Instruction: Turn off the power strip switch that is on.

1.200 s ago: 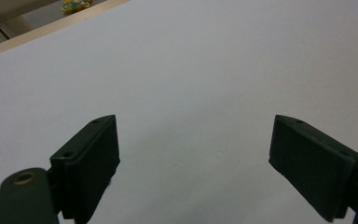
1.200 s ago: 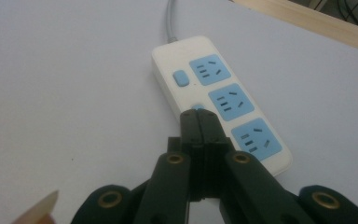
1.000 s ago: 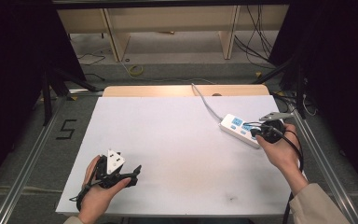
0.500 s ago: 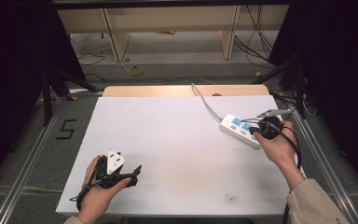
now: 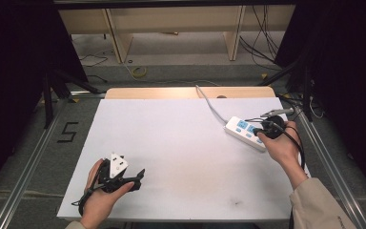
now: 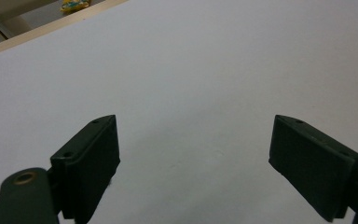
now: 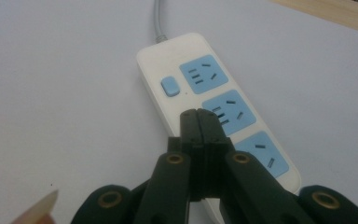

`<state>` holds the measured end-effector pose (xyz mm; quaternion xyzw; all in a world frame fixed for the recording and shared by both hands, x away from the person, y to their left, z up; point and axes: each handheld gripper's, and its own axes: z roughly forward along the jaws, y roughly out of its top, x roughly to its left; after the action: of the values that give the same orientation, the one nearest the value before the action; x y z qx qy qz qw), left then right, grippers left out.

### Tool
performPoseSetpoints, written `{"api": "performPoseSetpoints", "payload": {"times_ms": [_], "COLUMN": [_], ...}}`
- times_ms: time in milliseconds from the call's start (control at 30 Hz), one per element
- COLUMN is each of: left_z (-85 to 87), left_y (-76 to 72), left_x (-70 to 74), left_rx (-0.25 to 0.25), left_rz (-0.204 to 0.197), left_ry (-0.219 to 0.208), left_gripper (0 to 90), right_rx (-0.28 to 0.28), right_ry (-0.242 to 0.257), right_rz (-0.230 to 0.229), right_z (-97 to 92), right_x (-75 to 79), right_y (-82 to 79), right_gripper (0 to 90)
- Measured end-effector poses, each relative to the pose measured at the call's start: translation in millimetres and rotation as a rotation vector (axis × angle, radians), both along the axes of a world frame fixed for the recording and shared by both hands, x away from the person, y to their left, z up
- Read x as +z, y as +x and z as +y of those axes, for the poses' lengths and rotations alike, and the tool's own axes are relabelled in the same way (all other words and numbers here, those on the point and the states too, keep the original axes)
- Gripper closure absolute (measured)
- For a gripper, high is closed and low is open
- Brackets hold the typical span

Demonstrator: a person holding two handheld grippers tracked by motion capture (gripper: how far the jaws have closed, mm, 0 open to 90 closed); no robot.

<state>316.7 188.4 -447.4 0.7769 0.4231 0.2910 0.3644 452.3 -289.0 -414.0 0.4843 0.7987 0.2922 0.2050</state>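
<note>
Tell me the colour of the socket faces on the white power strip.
Light blue, on the white plastic power strip; clearest in the right gripper view.

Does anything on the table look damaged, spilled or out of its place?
Nothing stands out. The white power strip lies flat on the table, at an angle near its right edge, its sockets empty and unbroken. The right gripper is shut above it; the left gripper is open over bare table.
</note>
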Motion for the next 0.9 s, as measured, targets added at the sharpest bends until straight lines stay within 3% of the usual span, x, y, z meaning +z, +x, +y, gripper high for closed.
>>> {"api": "performPoseSetpoints", "payload": {"times_ms": [467, 900], "left_z": [-0.5, -0.1], "left_y": [0.1, 0.1], "left_x": [-0.3, -0.5], "left_rx": [-0.001, 0.000], "left_rz": [0.003, 0.006], "left_ry": [-0.005, -0.006], "left_gripper": [15.7, 15.7], "right_rx": [-0.011, -0.013], "right_ry": [0.001, -0.002], "right_rz": [0.055, 0.073], "right_z": [-2.3, 0.5], "right_x": [-9.9, -14.6], "right_y": [11.2, 26.0], "right_gripper": [90.0, 90.0]}}
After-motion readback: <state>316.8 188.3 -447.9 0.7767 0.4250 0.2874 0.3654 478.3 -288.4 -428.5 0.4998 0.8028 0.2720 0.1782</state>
